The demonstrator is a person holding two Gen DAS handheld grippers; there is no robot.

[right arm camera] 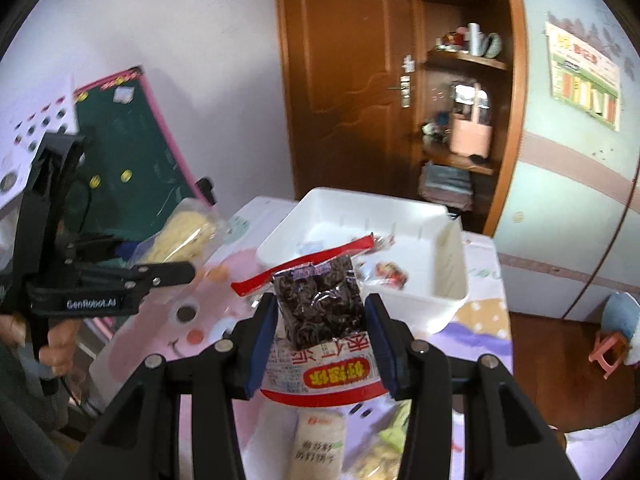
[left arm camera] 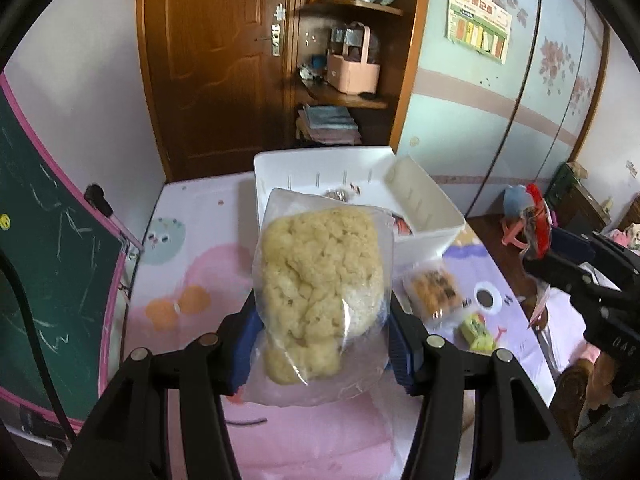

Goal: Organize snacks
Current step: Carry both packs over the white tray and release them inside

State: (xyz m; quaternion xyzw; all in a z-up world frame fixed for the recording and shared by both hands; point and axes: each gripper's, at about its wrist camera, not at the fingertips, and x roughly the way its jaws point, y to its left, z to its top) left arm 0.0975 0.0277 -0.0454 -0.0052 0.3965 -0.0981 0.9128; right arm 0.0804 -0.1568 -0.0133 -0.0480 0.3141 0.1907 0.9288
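A clear bag of puffed snack (left arm camera: pixel 320 296) is clamped in the left gripper (left arm camera: pixel 320 344), short of the white bin (left arm camera: pixel 424 216) at 12 o'clock. A dark packet (right arm camera: pixel 320 300) is pinched in the right gripper (right arm camera: pixel 320 344). Both are judged light, crinkly and slippery; the puffs look crushable, so the film edge is best held.

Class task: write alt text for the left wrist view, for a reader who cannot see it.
The left claw grips a clear bag of pale yellow puffed snack, held above a pink cartoon tablecloth. Behind it sits a white bin; small wrapped snacks lie to the right.
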